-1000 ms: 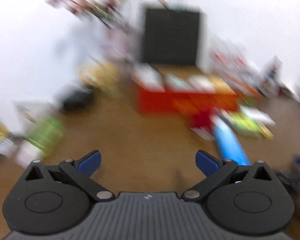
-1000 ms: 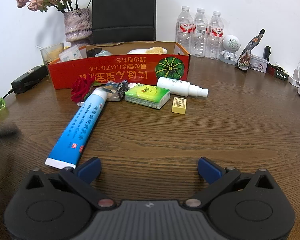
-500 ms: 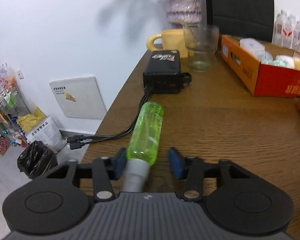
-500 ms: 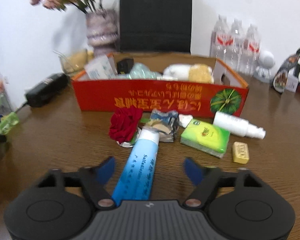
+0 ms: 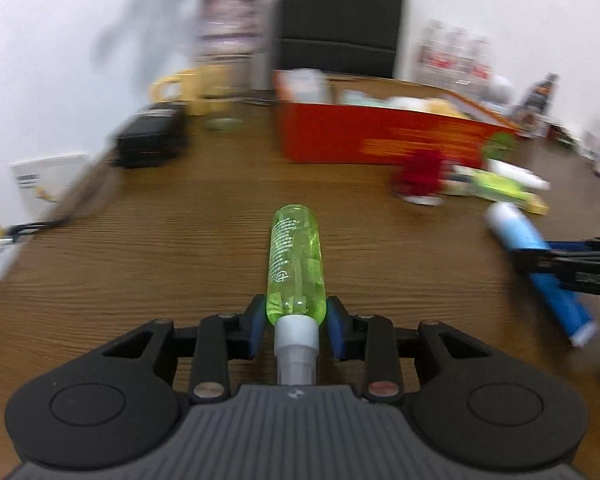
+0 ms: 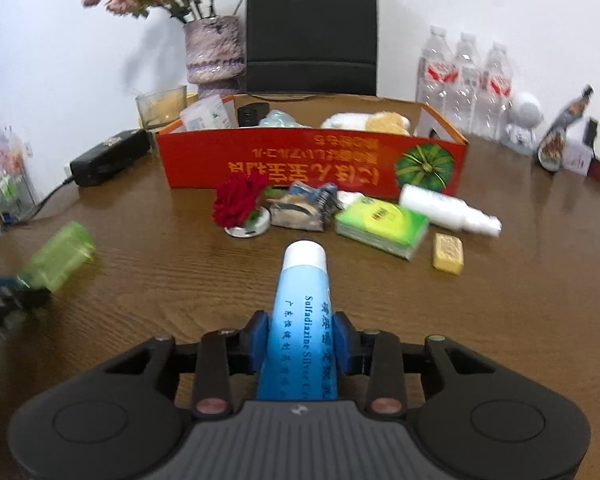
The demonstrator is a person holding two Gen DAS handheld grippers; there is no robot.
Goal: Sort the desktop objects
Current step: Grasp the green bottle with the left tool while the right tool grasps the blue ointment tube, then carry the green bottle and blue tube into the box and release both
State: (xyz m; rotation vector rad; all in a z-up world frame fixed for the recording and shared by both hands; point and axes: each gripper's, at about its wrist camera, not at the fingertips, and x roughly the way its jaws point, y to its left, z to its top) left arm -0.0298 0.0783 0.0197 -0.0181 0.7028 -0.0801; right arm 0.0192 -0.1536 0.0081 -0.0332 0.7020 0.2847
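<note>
My left gripper (image 5: 296, 320) is shut on a clear green bottle (image 5: 296, 260) near its grey cap and holds it pointing forward above the wooden table (image 5: 180, 248). My right gripper (image 6: 300, 338) is shut on a blue and white ointment tube (image 6: 302, 320), its white cap pointing at the red cardboard box (image 6: 312, 168). The green bottle also shows at the left in the right wrist view (image 6: 60, 256), and the tube at the right in the left wrist view (image 5: 540, 256). In front of the box lie a red rose (image 6: 240, 204), a crumpled packet (image 6: 304, 212), a green tissue pack (image 6: 380, 222), a white spray bottle (image 6: 448, 210) and a yellow block (image 6: 447, 253).
The box holds several items. Behind it stand a black bag (image 6: 312, 32), a vase of flowers (image 6: 214, 52), a glass (image 6: 162, 106) and three water bottles (image 6: 466, 80). A black power adapter (image 6: 108, 156) with cables lies at the left edge. A white robot figure (image 6: 524, 124) stands at the right.
Both grippers have closed: the left on the green bottle, the right on the blue tube. The left gripper has swung right with the bottle, towards the box.
</note>
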